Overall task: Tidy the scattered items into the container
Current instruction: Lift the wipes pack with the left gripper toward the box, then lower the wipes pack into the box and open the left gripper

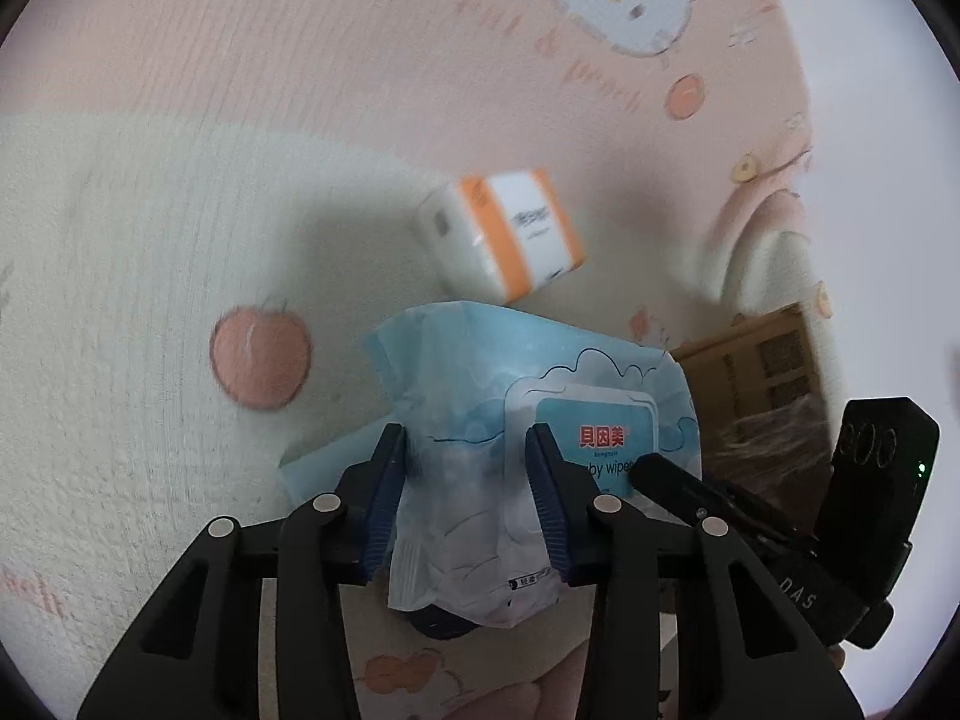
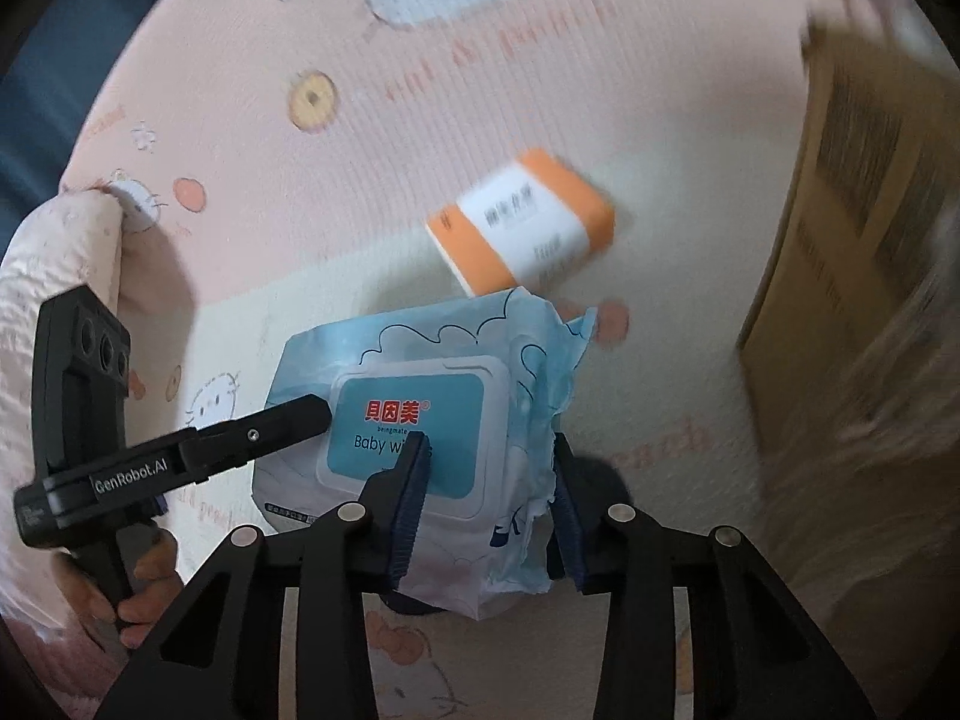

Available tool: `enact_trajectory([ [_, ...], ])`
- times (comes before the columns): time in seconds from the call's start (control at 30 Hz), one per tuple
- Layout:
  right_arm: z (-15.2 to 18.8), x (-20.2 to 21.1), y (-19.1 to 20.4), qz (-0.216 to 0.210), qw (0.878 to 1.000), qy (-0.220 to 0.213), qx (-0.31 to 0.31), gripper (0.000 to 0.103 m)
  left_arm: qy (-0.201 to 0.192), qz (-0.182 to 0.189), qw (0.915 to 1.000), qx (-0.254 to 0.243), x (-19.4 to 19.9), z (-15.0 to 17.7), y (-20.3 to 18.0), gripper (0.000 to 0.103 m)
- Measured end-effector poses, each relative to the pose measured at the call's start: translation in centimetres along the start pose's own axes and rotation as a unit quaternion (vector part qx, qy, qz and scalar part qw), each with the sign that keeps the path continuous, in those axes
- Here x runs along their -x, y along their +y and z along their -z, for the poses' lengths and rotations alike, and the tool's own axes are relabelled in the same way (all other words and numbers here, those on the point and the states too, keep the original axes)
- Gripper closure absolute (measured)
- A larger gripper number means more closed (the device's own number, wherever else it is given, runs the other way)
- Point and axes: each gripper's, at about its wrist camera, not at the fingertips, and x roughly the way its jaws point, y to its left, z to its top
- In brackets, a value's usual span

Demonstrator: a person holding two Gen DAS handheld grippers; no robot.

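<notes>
A blue baby wipes pack (image 1: pixel 480 420) is held off the bed by both grippers at once. My left gripper (image 1: pixel 468 450) is shut on the pack's left end; my right gripper (image 2: pixel 492 456) is shut on its right end (image 2: pixel 522 384). Each gripper shows in the other's view: the right one (image 1: pixel 678 480) touches the pack's lid, the left one (image 2: pixel 282 420) does the same. An orange-and-white tissue pack (image 1: pixel 510 234) lies on the bedsheet just beyond the wipes; it also shows in the right wrist view (image 2: pixel 528 228). A brown cardboard box (image 2: pixel 852 210) stands at the right.
A pink and cream cartoon-print bedsheet (image 1: pixel 180 240) covers the surface. A rolled pink quilt (image 2: pixel 66 252) lies at the left. The cardboard box (image 1: pixel 762 354) sits right of the wipes. A dark blue strip (image 2: pixel 54 60) borders the bed at far left.
</notes>
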Motion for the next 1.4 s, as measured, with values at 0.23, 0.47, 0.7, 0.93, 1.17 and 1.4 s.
enact_trajectory([
  [0.23,-2.3,5.3,0.8,0.014,0.998,-0.061,0.023,0.067,-0.061,0.015,0.9975,-0.032,3.6,-2.2,-4.3,0.061],
  [0.47,-2.9,12.0,0.3,0.037,0.988,-0.147,0.026,0.067,-0.118,0.046,0.9859,-0.110,6.6,-3.5,-10.8,0.061],
  [0.7,-3.8,17.2,-3.5,0.056,0.978,-0.200,-0.004,0.071,-0.110,0.085,0.9790,-0.149,5.4,-5.1,-16.8,0.061],
  [0.93,-4.1,21.0,-9.3,0.112,0.971,-0.210,-0.036,0.071,-0.042,0.106,0.9711,-0.210,0.5,-5.2,-24.1,0.061],
  [1.17,-3.3,21.2,-15.2,0.122,0.977,-0.161,-0.072,0.071,0.025,0.093,0.9718,-0.215,-4.0,-3.8,-27.5,0.061],
  [1.4,-3.1,20.1,-19.6,0.097,0.983,-0.118,-0.101,0.070,0.057,0.057,0.9691,-0.233,-6.9,-2.7,-29.3,0.061],
])
